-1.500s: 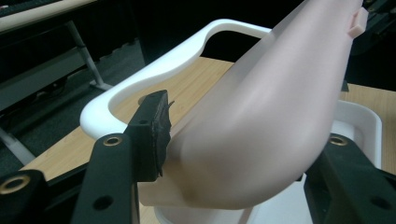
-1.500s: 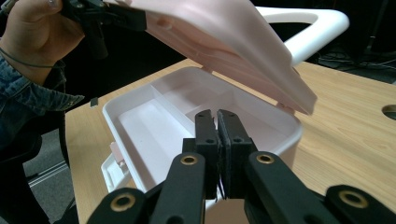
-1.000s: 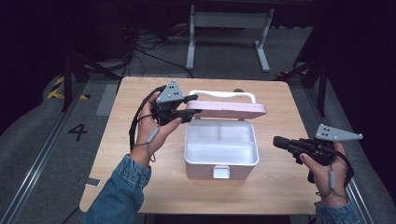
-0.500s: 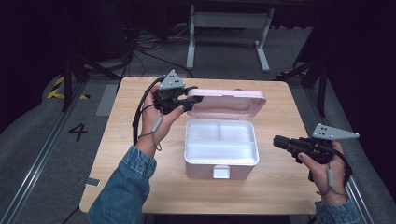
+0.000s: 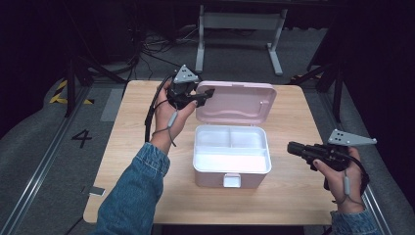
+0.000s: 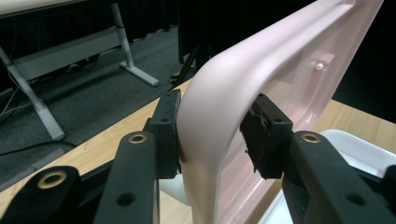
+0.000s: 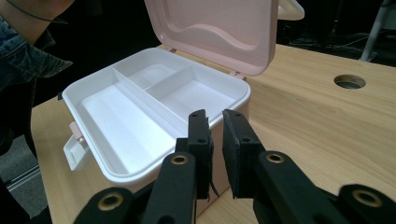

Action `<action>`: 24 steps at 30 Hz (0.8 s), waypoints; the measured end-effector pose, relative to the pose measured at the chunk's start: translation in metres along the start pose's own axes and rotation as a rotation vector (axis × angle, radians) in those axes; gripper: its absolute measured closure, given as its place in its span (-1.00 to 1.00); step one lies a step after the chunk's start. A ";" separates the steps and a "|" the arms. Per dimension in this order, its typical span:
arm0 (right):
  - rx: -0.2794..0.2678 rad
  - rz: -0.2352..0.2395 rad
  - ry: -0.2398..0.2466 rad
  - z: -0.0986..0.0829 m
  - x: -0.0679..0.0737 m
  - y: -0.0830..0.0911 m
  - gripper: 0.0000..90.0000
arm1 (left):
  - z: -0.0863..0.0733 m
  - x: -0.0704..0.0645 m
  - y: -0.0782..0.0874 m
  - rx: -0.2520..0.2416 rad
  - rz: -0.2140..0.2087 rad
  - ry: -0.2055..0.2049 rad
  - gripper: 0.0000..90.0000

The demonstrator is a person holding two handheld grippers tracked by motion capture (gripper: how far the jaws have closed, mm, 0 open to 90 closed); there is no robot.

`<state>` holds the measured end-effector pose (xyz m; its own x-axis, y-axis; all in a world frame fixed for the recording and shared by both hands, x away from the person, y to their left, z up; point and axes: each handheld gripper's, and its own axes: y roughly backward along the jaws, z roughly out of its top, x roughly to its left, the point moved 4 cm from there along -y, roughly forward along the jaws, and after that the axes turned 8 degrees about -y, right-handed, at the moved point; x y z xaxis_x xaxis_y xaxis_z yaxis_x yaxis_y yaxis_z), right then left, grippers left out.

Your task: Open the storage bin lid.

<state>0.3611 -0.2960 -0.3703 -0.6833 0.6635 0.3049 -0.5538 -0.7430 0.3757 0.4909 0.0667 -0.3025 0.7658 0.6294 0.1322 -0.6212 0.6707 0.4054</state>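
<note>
A white box [image 5: 231,157] sits near the middle of the wooden worktop [image 5: 293,200], its pink lid [image 5: 235,101] raised on the far-side hinges so that the inside faces the person. The left tool [image 5: 209,93] is at the lid's upper left corner as the high view shows it, held in the person's left hand [image 5: 171,110], whose denim sleeve [image 5: 132,196] reaches in from the bottom edge. In the left gripper view the lid's rounded rim [image 6: 210,126] runs up between the two black jaws; the pad [image 6: 170,126] on one side lies against the pink plastic, while the pad [image 6: 261,135] on the other side stands very close to the inner face (a thin gap may remain there, and I cannot tell for certain whether it touches). So this tool straddles the lid's edge, jaws apart by about the rim's thickness. The box itself is open and shows three compartments: one long one along the near side and two smaller ones behind it, all bare white. A small white latch [image 5: 231,180] hangs at the middle of the front wall. The right tool [image 5: 291,149] hovers to the right of the box, apart from it, gripped by the right hand [image 5: 340,171] above the worktop's right edge. In the right gripper view its jaws stand nearly together with only a narrow slit between the pads, holding nothing, and they point toward the box's near corner [image 7: 233,100]. A round cable hole [image 7: 349,81] is cut in the worktop beyond.
</note>
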 end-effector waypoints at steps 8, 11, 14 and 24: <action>-0.003 -0.002 -0.007 0.000 -0.002 0.000 0.82 | -0.003 0.010 -0.015 -0.009 0.030 0.023 0.26; -0.007 -0.002 -0.015 0.000 -0.004 0.002 0.82 | -0.004 0.014 -0.020 0.000 0.041 0.014 0.24; -0.011 -0.008 -0.017 0.000 -0.006 0.003 0.82 | -0.005 0.016 -0.025 0.011 0.053 0.004 0.19; -0.017 -0.016 -0.020 0.000 -0.011 0.005 0.82 | -0.012 0.028 -0.041 0.025 0.053 0.072 0.14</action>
<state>0.3657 -0.3071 -0.3722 -0.6647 0.6767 0.3167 -0.5728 -0.7337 0.3655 0.5357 0.0614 -0.3262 0.7172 0.6912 0.0888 -0.6557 0.6261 0.4220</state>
